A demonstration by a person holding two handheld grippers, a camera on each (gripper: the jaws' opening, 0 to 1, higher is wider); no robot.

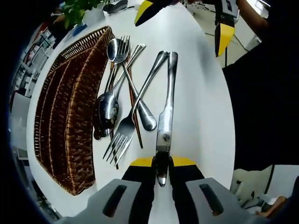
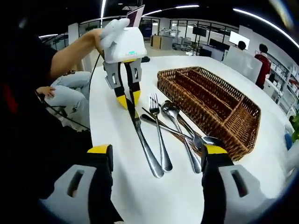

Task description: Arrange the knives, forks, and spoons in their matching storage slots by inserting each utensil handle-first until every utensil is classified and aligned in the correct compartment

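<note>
A steel knife [image 1: 166, 121] lies on the white table [image 1: 201, 112], and my left gripper [image 1: 161, 164] is shut on its blade tip, handle pointing away. Left of it lie a fork [image 1: 125, 133], a spoon [image 1: 108, 108] and more crossed cutlery. The brown wicker tray [image 1: 65, 116] with long slots sits further left. In the right gripper view the left gripper [image 2: 127, 99] holds the knife [image 2: 145, 147] by the blade, beside a fork [image 2: 160, 135] and spoons [image 2: 181, 128], with the wicker tray [image 2: 212, 100] beyond. My right gripper [image 2: 158, 151] hovers open above the cutlery.
A green plant [image 1: 77, 9] stands past the tray's far end. The table's curved edge [image 2: 96, 116] runs close to the person's dark clothing [image 2: 32, 140]. Someone sits beside the table [image 2: 65, 95], and desks and other people are at the back [image 2: 261, 60].
</note>
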